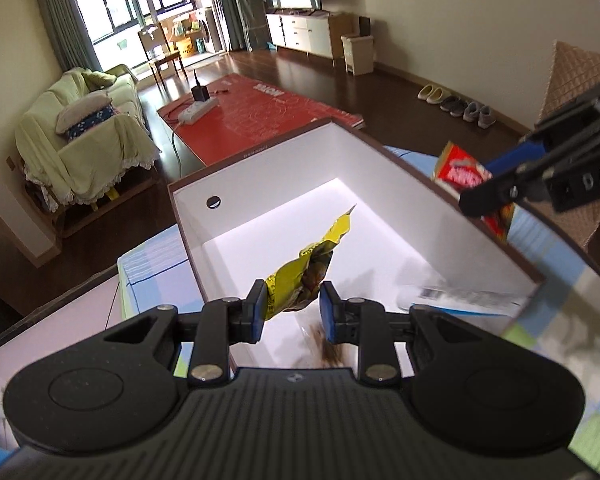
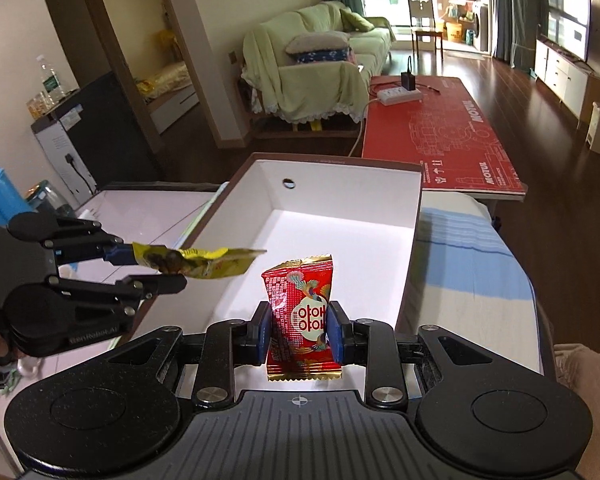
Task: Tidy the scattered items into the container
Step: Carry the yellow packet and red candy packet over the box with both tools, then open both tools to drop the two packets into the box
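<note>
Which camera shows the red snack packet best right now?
The right wrist view: the red packet stands upright and sharp between the right gripper pads, label facing the lens. The left wrist view catches only part of it, behind the gripper's fingers at the box edge.

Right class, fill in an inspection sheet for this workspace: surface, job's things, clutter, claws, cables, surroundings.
Surface: striped cloth under the box.
Job's things: white box, open; yellow packet and red packet, both held above it.
Clutter: blurred pale item in the box's near corner, unidentifiable.
Claws: left claw shut on yellow packet; right claw shut on red packet.
Cables: power strip with cord on the red table.
Surroundings: covered sofa, shoes by the wall.
</note>
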Demonstrator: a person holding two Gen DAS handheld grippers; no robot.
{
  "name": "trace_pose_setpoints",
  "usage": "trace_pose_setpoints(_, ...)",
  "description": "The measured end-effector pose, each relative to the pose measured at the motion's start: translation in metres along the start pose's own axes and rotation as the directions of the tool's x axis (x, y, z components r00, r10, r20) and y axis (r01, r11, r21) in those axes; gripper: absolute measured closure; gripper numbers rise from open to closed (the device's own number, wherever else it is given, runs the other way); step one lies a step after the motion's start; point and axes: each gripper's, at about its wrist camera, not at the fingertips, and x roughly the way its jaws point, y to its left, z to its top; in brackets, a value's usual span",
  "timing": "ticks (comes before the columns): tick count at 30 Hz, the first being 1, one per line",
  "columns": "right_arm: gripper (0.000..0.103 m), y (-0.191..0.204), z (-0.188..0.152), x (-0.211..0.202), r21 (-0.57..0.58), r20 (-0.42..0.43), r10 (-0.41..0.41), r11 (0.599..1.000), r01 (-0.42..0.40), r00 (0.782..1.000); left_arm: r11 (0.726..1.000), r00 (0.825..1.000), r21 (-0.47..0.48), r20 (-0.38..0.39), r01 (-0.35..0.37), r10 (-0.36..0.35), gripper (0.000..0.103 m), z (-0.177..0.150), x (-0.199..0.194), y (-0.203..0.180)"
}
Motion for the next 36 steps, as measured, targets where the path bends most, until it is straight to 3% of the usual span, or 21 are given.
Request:
trace_pose_setpoints(9,0.075,-0.029,0.026,0.048,0.013,-0.035,0.009,1.0,-0.009,0.999,1.0,0.997,0.012,-0.073,0.006,-0.006,0.08,0.014,0.075,0.009)
trace_pose_setpoints(15,0.075,-0.047,0.031,0.076,0.027,-0.051,0.011,1.0,-0.009,0.999,1.0,0.997,-0.019,-0.081,-0.001,-0.001,0.079,0.027,0.116,0.019)
trace_pose_setpoints(18,0.075,-0.052,0.035,0.088,0.021,-0.057,0.012,1.0,-0.011,0.998,0.999,0.998,-0.042,-0.054,-0.018,0.016,0.072,0.038,0.121,0.028)
trace_pose_setpoints(22,0.075,-0.054,0.037,0.103,-0.002,-0.068,0.012,1.0,-0.012,0.998,0.999,0.999,-0.035,-0.03,-0.026,0.025,0.072,0.049,0.122,0.038)
trace_pose_setpoints(34,0.074,-0.049,0.047,0.147,-0.144,-0.057,-0.056,0.988,0.048,0.997,0.999,0.997,-0.049,-0.07,-0.023,0.02,0.066,0.063,0.128,0.053)
trace_pose_setpoints(36,0.033,-0.048,0.046,0.148,-0.164,-0.028,-0.087,0.983,0.081,0.996,0.998,0.997,-0.049,-0.078,-0.025,0.021,0.063,0.062,0.128,0.053)
